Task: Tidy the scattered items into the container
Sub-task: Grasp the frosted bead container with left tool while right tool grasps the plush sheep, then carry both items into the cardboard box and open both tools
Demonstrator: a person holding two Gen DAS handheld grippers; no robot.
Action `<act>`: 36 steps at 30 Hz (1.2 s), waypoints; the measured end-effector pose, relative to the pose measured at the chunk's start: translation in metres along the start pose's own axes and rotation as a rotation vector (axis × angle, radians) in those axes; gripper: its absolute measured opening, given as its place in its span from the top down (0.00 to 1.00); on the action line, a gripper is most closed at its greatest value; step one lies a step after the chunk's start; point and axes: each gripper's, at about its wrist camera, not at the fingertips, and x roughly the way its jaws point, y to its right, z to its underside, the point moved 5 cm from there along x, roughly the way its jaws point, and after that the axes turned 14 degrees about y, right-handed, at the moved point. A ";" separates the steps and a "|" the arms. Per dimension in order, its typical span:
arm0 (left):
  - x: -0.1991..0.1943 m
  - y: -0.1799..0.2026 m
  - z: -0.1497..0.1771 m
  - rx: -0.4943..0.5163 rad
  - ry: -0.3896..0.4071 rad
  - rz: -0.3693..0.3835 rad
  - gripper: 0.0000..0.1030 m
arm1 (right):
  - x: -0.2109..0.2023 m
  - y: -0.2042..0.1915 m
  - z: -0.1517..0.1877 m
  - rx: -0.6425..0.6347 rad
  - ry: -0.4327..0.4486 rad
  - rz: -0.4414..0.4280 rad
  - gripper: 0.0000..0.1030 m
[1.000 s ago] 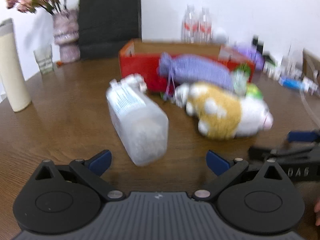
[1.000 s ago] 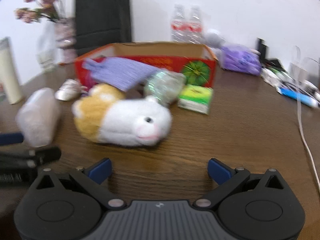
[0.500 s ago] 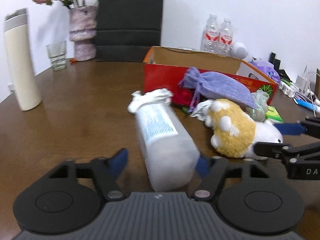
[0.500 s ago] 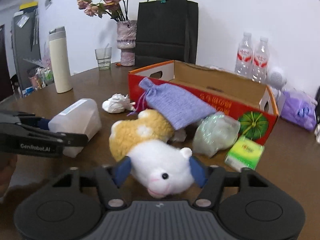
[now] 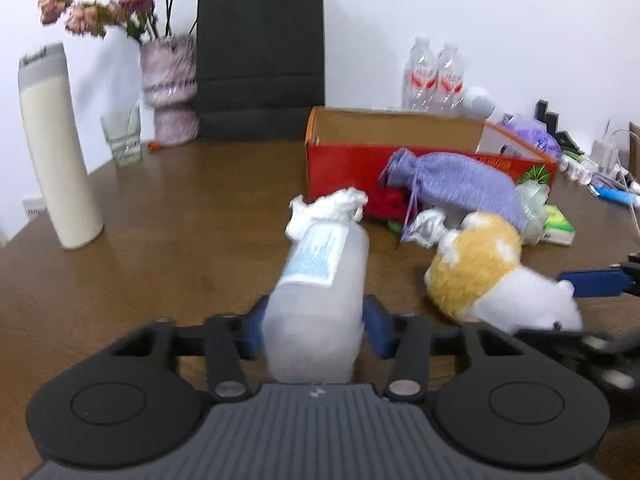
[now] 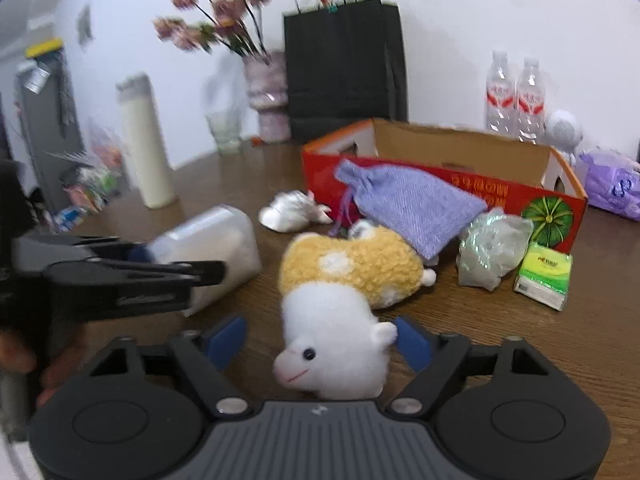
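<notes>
A: How is the translucent bottle (image 5: 320, 300) oriented relative to the left gripper (image 5: 316, 330)?

B: Its long axis is laid along the fingers, pointing to 12 o'clock; its wrapped neck is directed at the red box (image 5: 400, 160), which is seen at 1 o'clock. The base is seated between the blue pads; the jaws are closing and both pads are pressed on its sides.

A: And the plush toy (image 6: 340, 300)?

B: It is laid on the table (image 6: 520, 340) with its white head toward the right gripper (image 6: 320, 338) and its yellow body extended to 12 o'clock. The jaws are closing around the head; the right pad is met at the ear, while a gap is seen at the left pad, so no firm pinch is judged yet.

A: Which hand is nearer the box?

B: Neither is clearly favoured; the box is reached past the purple pouch (image 6: 408, 204).
</notes>
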 end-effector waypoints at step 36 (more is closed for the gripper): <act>-0.061 0.041 -0.056 0.063 0.231 0.041 0.57 | -0.100 0.034 -0.021 0.177 0.283 0.257 0.54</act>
